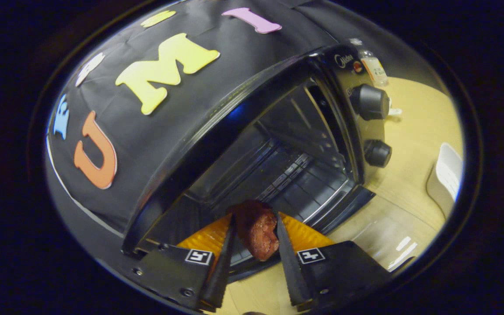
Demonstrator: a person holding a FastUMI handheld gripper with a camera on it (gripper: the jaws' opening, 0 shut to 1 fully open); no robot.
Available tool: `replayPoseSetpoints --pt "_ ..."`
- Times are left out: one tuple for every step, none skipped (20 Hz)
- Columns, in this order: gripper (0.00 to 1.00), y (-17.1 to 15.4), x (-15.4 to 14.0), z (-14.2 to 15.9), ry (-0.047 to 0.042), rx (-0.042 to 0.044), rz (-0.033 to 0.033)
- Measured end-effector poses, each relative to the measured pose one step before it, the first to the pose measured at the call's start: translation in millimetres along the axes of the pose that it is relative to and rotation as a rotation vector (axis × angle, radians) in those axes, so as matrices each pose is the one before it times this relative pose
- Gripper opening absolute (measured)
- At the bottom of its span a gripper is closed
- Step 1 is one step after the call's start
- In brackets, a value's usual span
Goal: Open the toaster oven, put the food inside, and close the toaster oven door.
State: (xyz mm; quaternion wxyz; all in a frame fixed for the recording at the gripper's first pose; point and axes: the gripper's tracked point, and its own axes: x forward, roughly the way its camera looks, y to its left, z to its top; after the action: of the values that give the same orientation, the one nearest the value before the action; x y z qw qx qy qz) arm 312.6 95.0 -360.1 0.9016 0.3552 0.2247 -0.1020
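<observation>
The black toaster oven [234, 118] stands on the wooden table with its door [322, 214] folded down and open. Its cavity with a wire rack [287, 175] lies just ahead of my fingers. A reddish-brown piece of food [256, 227] is pinched between my two fingers, held above the lowered door at the mouth of the cavity. My gripper [254, 218] is shut on it, and the view is tilted. Two black knobs, an upper [369, 102] and a lower [378, 153], sit on the oven's control panel to the right of the opening.
The light wooden table [409, 192] stretches right of the oven. A white container [446, 177] stands on it beyond the knobs. A clear bottle [372, 65] stands behind the oven's control panel. The black cloth wall [147, 109] rises behind and left of the oven.
</observation>
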Motion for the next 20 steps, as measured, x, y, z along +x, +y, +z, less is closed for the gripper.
replayPoseSetpoints --pt "0.61 -0.42 -1.20 -1.78 0.00740 -0.03142 0.00192" --pt "0.72 -0.86 -4.21 0.29 0.00498 -0.03359 0.00448" --pt "0.78 -1.98 -3.87 0.53 0.00082 -0.03944 -0.00050" --pt "0.84 0.46 -4.83 1.80 -0.00684 -0.02556 0.00893" --pt "0.84 0.51 -3.30 1.58 -0.00096 -0.01939 0.00469" --pt "0.84 -0.71 -5.86 1.60 -0.00073 -0.03283 0.00298" --pt "0.84 -0.35 -5.92 1.72 0.00335 -0.02853 -0.00177" --pt "0.84 1.18 -9.26 2.37 -0.00326 -0.03055 0.00770" --pt "0.84 3.31 -9.62 2.73 -0.00409 -0.03435 0.00913" --pt "0.84 2.57 -10.46 3.47 -0.00384 -0.04346 0.01027" --pt "0.84 1.03 -11.85 2.36 -0.00623 -0.05466 0.00894" --pt "0.86 2.08 -13.31 3.72 -0.00320 -0.04531 0.01229" --pt "0.87 2.10 -11.38 1.29 -0.00183 -0.03545 0.01365" --pt "0.90 0.59 -13.39 2.63 -0.00521 -0.03227 0.00983" --pt "0.90 -0.95 -12.84 1.01 -0.00660 -0.02468 0.00743" --pt "0.90 0.58 -13.39 3.48 -0.00873 -0.02366 0.01171" --pt "0.90 -0.27 -12.82 0.83 -0.00246 -0.02490 0.00434" --pt "0.94 -0.86 -12.19 -0.78 0.00197 -0.01922 0.00144" --pt "0.97 -0.47 -13.98 -1.70 -0.00074 -0.01264 0.00745" --pt "0.97 -0.42 -11.78 -3.10 0.00415 -0.01447 0.00101"
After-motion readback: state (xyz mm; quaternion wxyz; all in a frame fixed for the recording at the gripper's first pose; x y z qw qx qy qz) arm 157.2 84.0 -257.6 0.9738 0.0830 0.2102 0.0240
